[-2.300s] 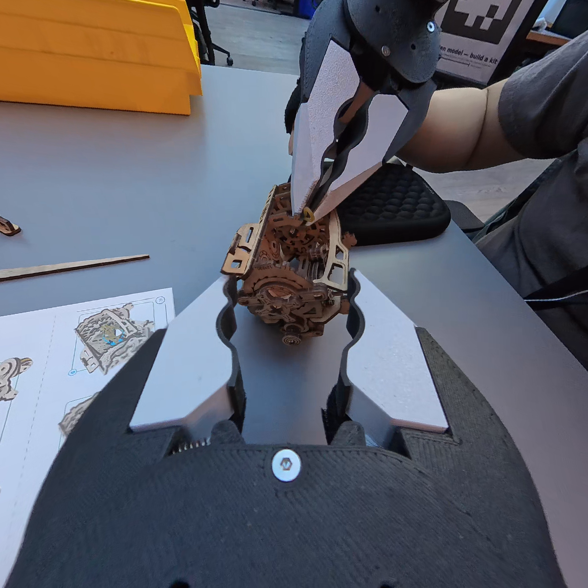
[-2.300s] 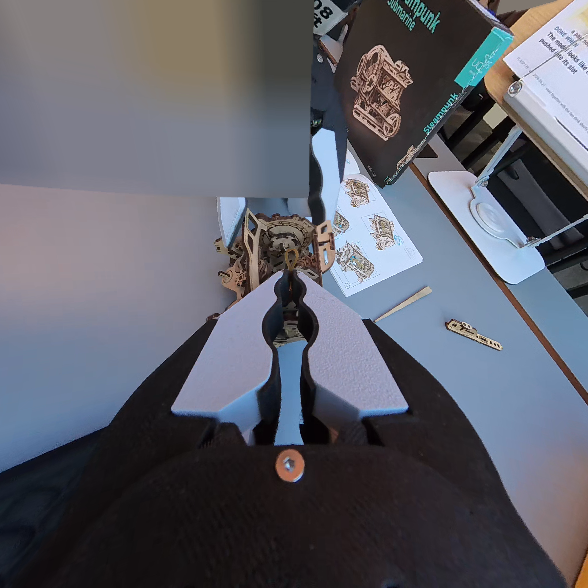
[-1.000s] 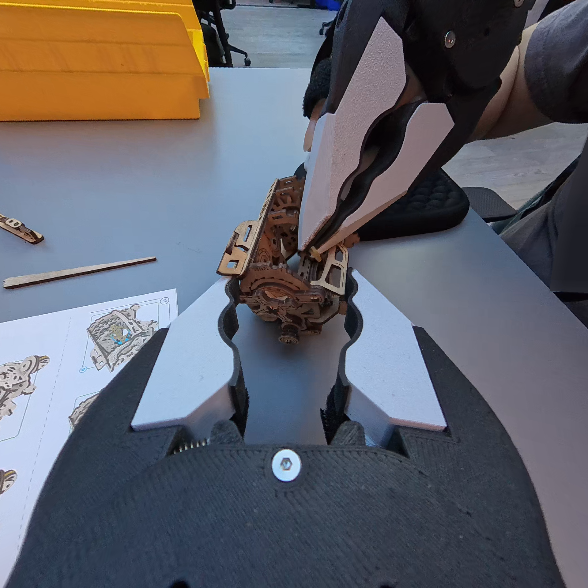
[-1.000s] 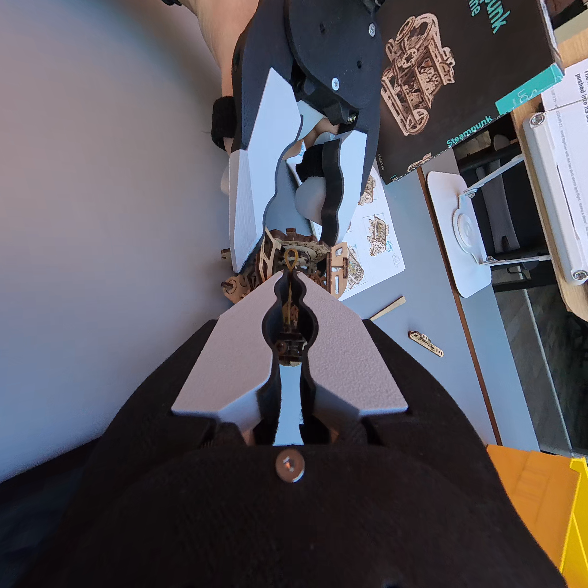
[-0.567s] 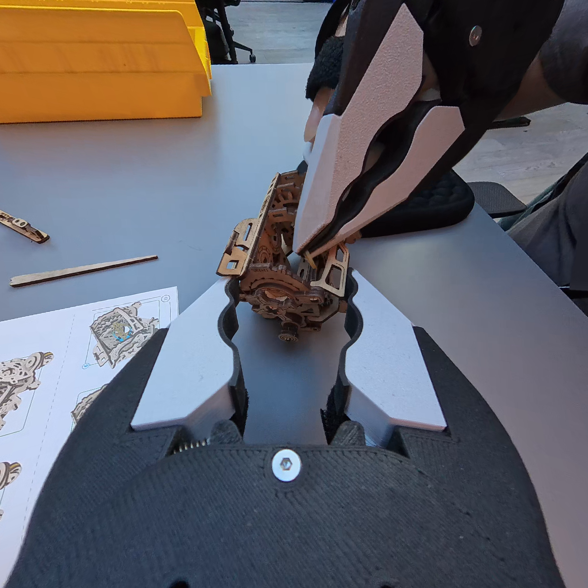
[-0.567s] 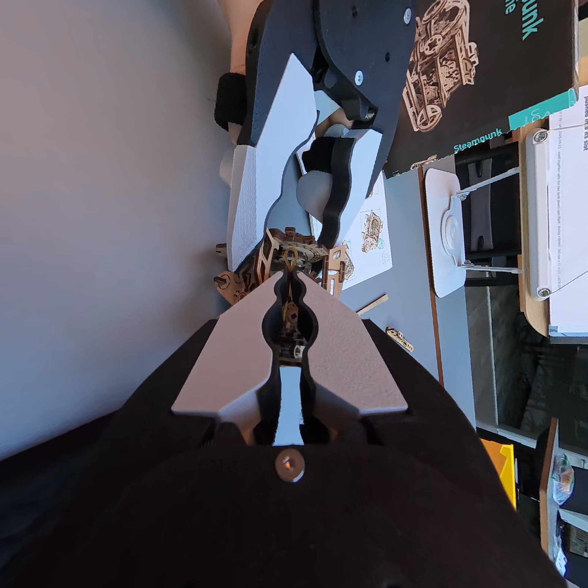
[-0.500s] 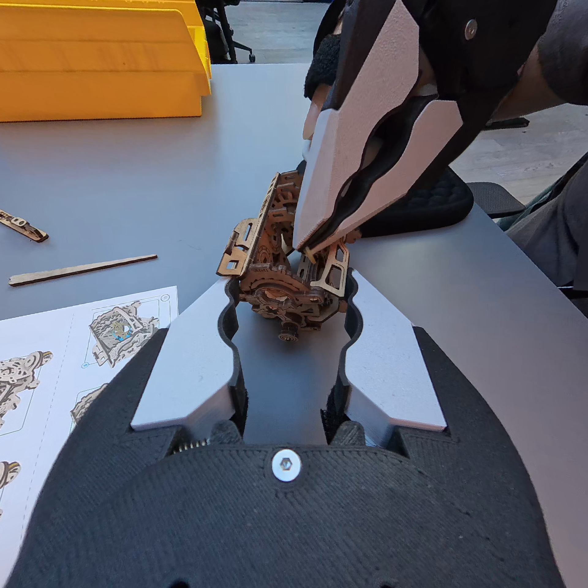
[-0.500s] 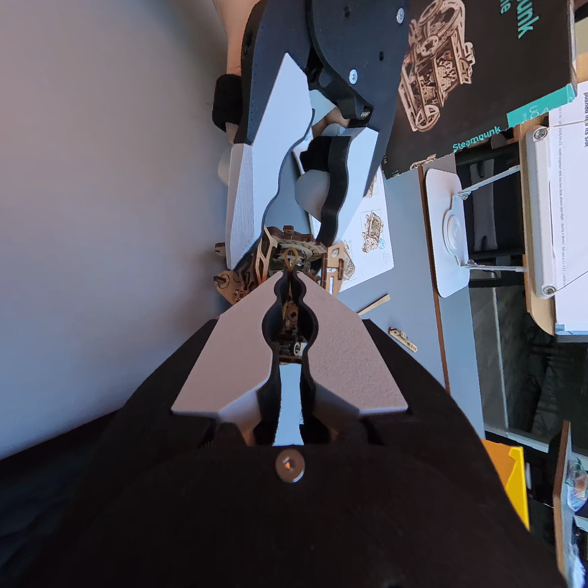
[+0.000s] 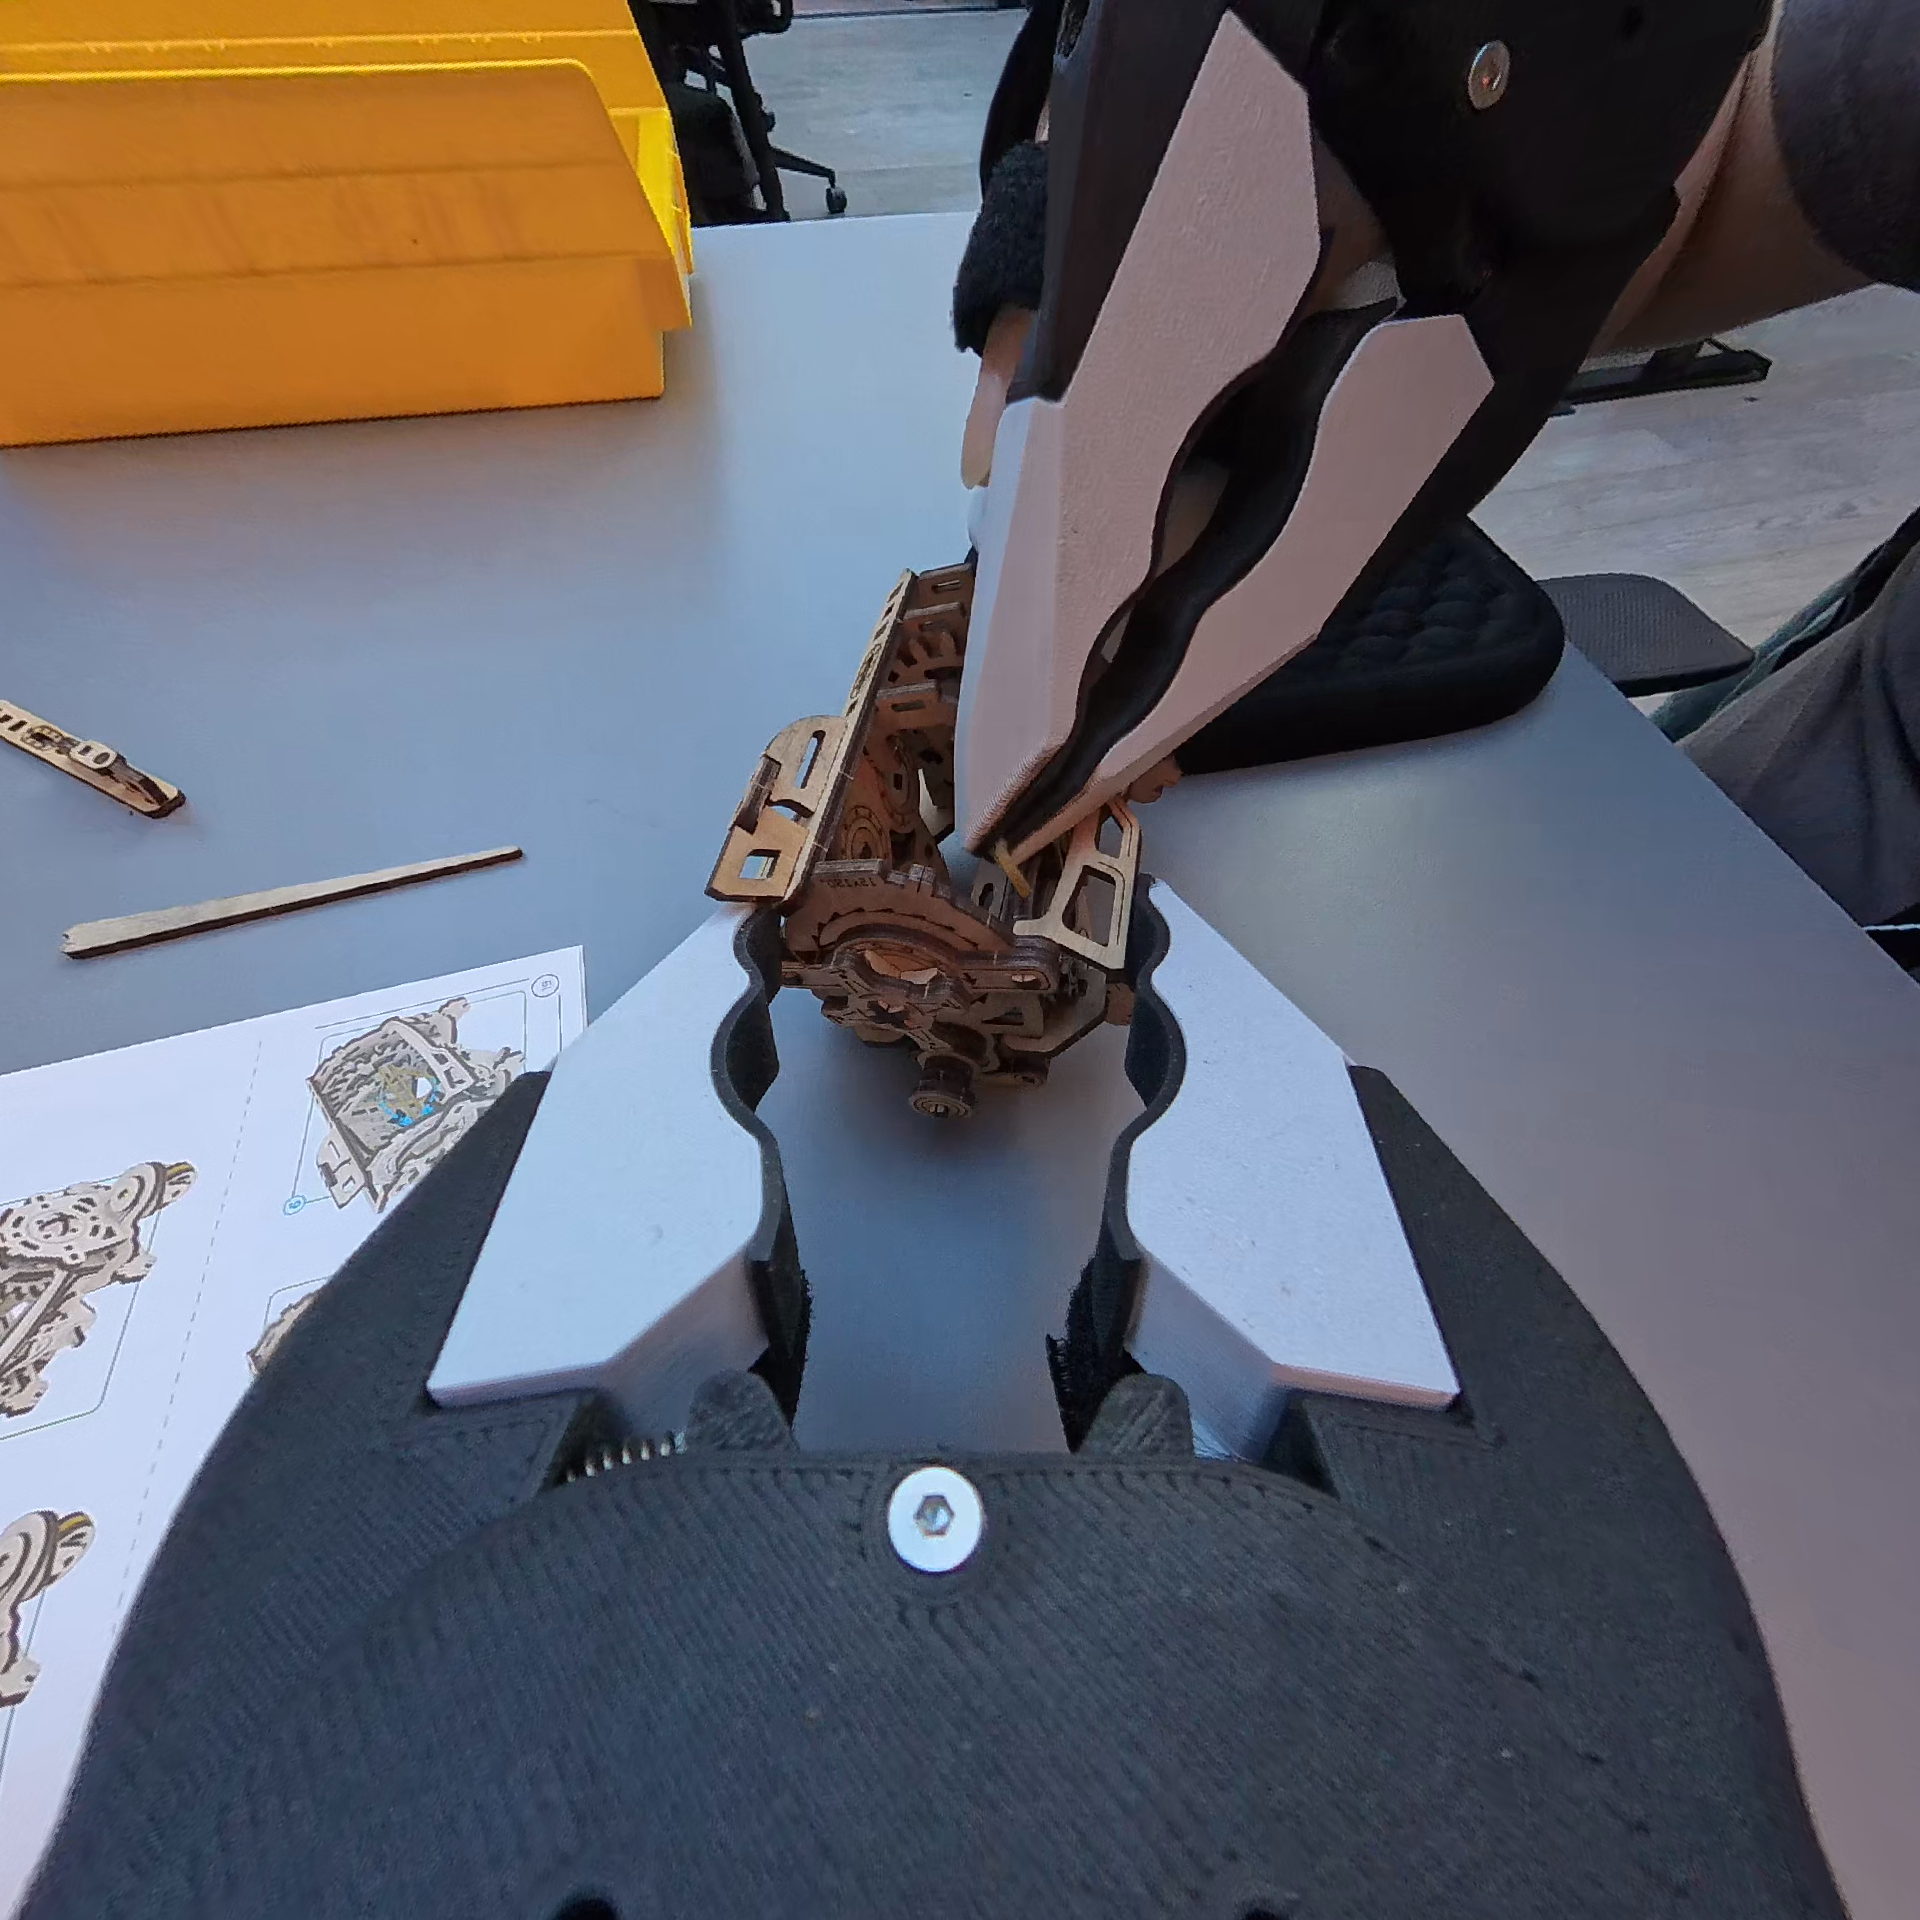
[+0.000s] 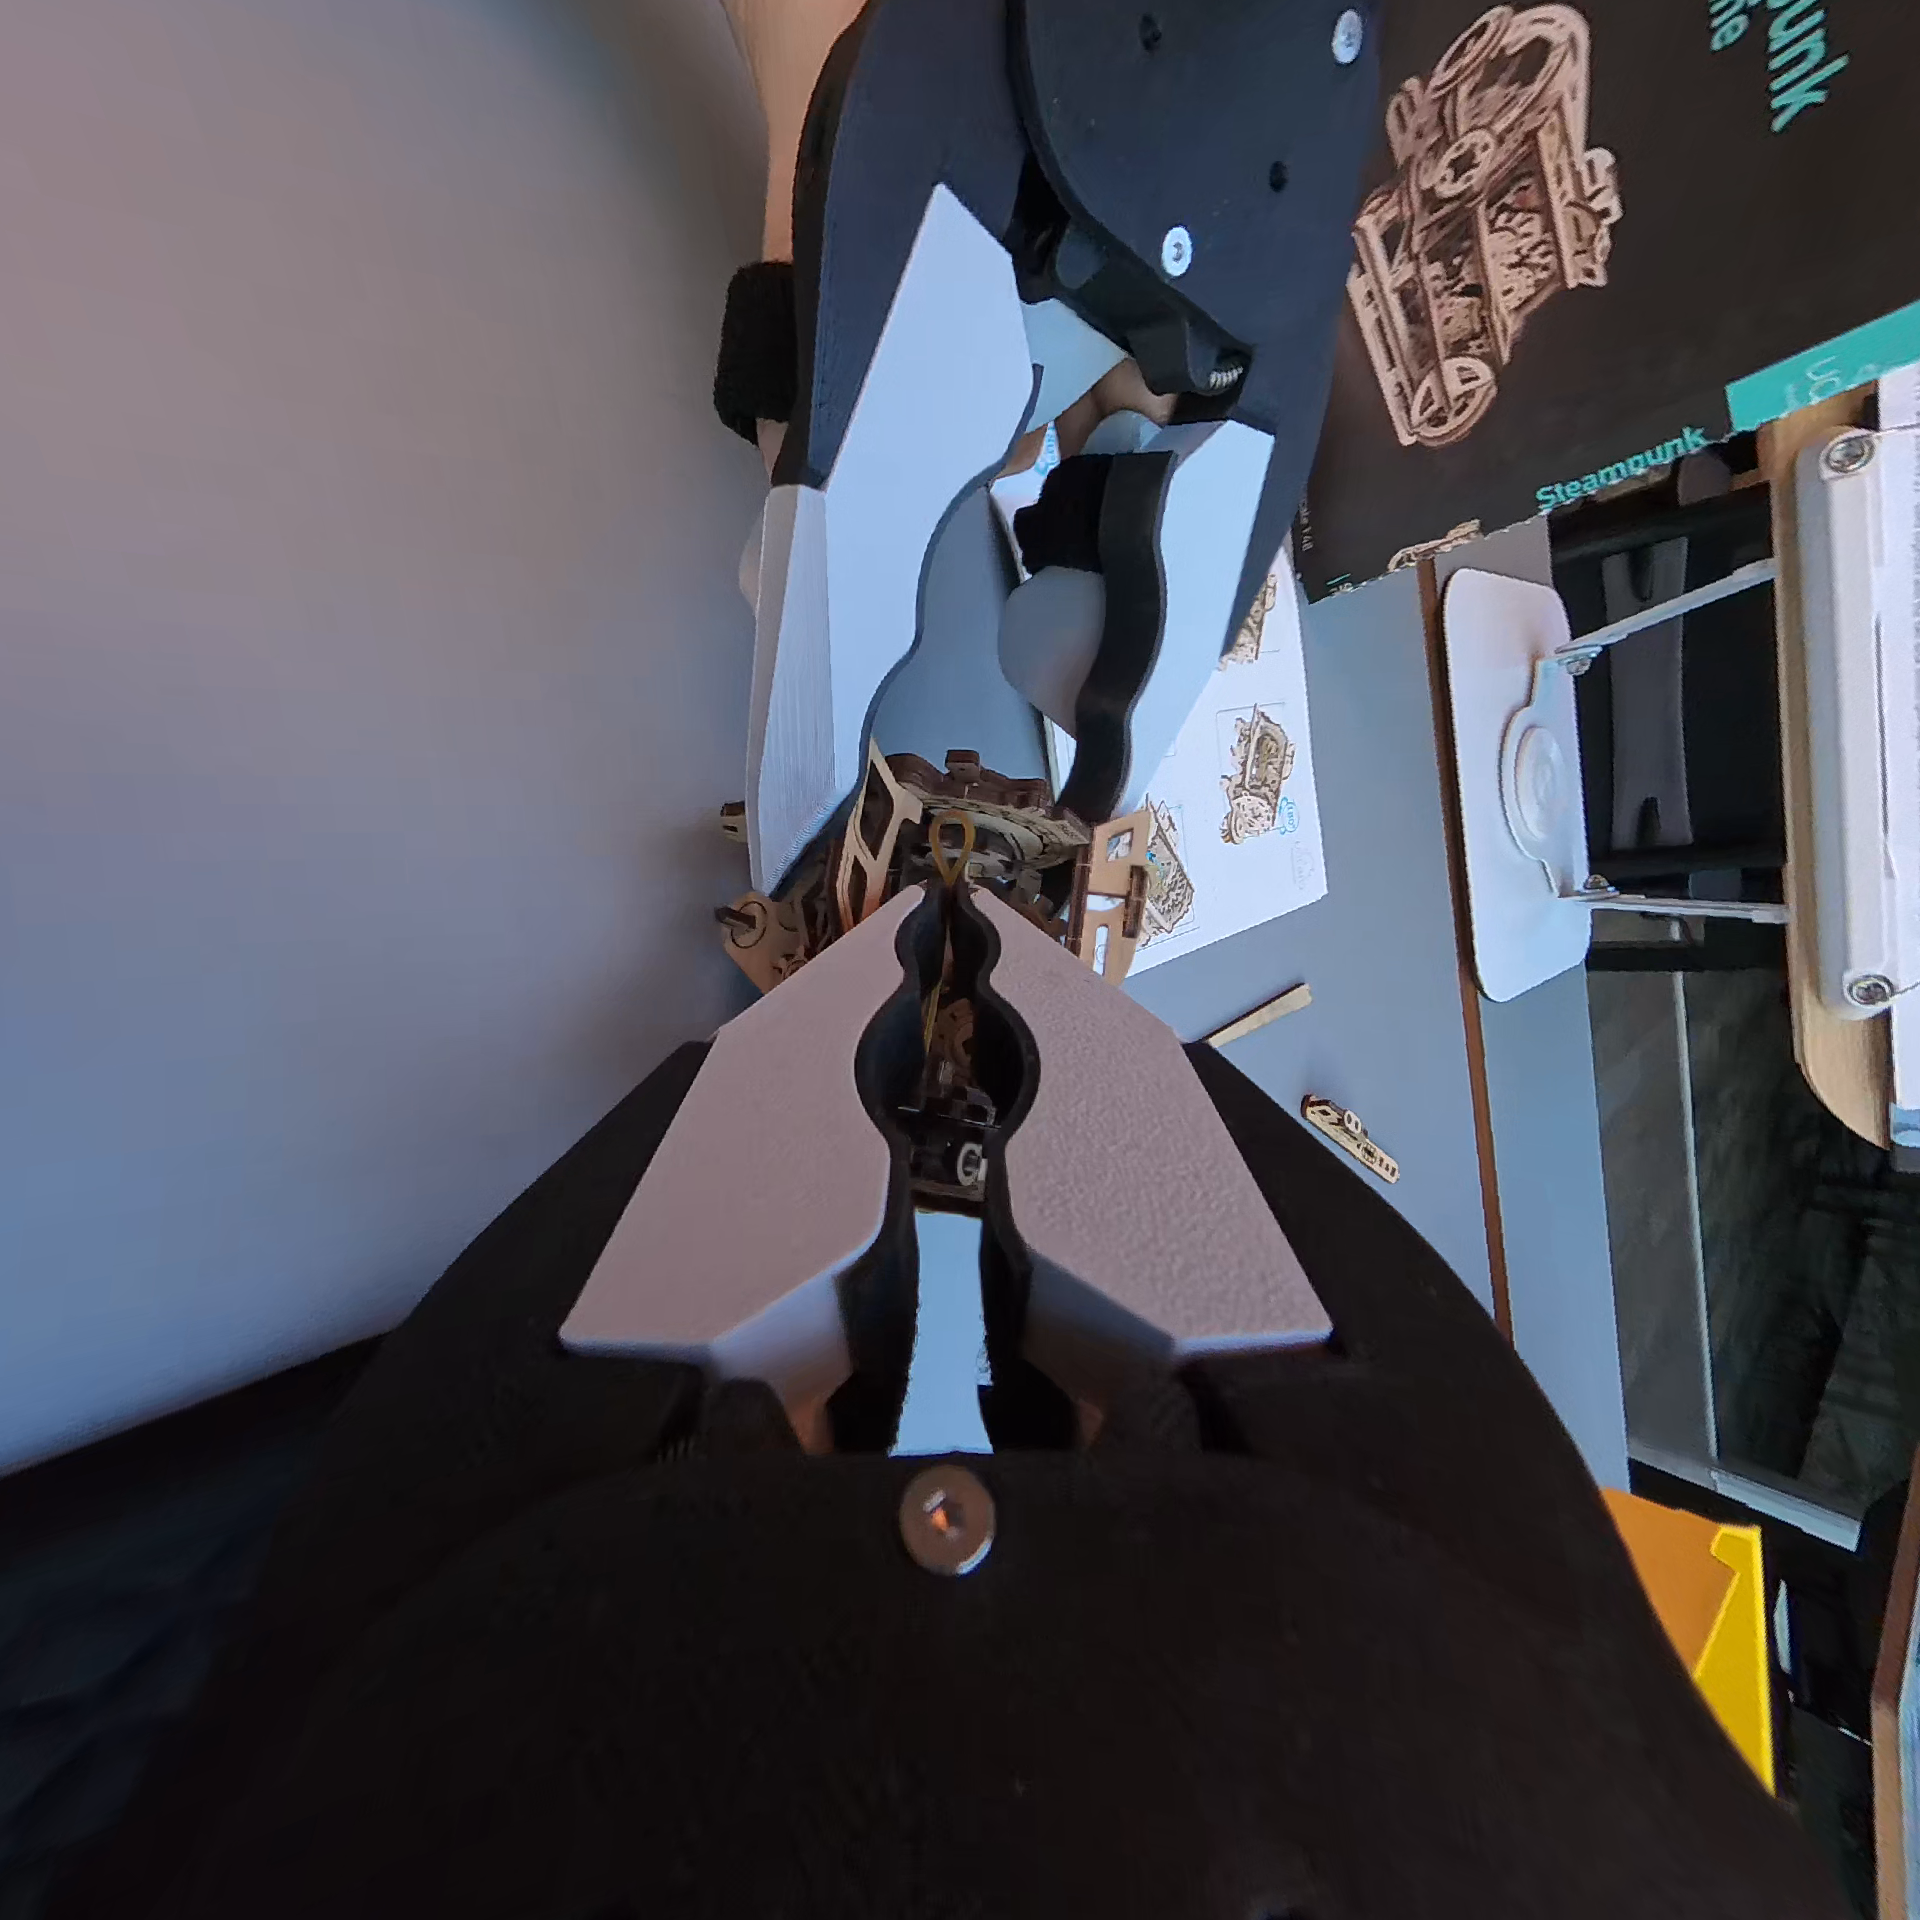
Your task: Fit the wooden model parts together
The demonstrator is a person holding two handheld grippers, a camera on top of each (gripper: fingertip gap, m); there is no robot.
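Left gripper (image 9: 951, 935) jaws clamp the wooden model (image 9: 925, 935) on the table (image 9: 1455, 987); right gripper (image 9: 1003, 836) jaws pinch a small yellowish loop (image 10: 951, 840) above it.

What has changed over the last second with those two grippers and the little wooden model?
Hardly anything. The right gripper has tilted slightly more upright, still shut on a thin yellowish loop part it is poking into the wooden model. The left gripper stays clamped around the model on the grey table. The loose wooden strip and instruction sheet haven't moved.
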